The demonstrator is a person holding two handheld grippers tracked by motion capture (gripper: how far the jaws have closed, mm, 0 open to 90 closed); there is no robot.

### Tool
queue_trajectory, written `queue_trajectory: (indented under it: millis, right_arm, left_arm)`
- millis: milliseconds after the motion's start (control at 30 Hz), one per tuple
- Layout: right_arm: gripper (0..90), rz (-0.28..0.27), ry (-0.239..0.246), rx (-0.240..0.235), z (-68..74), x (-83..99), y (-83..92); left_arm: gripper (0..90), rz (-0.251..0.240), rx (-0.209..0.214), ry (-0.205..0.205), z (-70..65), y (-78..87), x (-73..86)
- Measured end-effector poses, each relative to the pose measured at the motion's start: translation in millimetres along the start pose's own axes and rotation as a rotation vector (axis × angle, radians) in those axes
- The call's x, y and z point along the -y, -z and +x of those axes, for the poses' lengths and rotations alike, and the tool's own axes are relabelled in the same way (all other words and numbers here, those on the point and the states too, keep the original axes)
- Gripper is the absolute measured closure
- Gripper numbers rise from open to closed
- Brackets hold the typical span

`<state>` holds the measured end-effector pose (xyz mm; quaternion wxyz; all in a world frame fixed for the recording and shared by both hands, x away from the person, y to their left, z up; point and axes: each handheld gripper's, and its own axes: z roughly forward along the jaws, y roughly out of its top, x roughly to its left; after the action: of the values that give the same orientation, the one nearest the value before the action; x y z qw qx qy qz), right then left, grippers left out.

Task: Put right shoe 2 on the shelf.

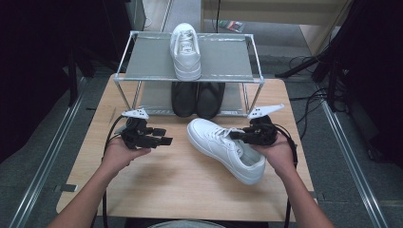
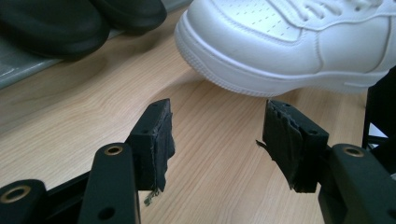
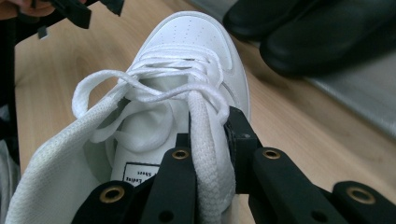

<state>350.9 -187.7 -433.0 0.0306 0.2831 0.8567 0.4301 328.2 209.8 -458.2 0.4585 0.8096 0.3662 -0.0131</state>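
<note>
Your right claw (image 1: 236, 135), right of centre in the high view, is pinching the collar of the white sneaker (image 1: 223, 148), which is lying diagonally across the middle of the tabletop (image 1: 180, 185). Your left claw (image 1: 165, 137), at left, is gaping empty, just beside the sneaker's toe.

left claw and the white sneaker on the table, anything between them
Nothing: bare wooden table separates the open left claw from the white sneaker, in the left gripper view.
</note>
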Motion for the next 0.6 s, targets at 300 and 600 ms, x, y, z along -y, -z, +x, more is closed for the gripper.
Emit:
queue_trajectory:
  millis: [300, 600]
  right_arm:
    - [84.6, 0.025, 0.095, -0.081, -7.6, -40.9, 17.2]
    - [84.3, 0.001, 0.105, -0.087, -18.7, -74.3, 43.9]
  left_arm:
    - [43.0, -0.020, -0.014, 0.024, 2.2, 9.9, 8.7]
    - [43.0, -0.034, -0.032, 0.048, 2.0, 18.0, 17.9]
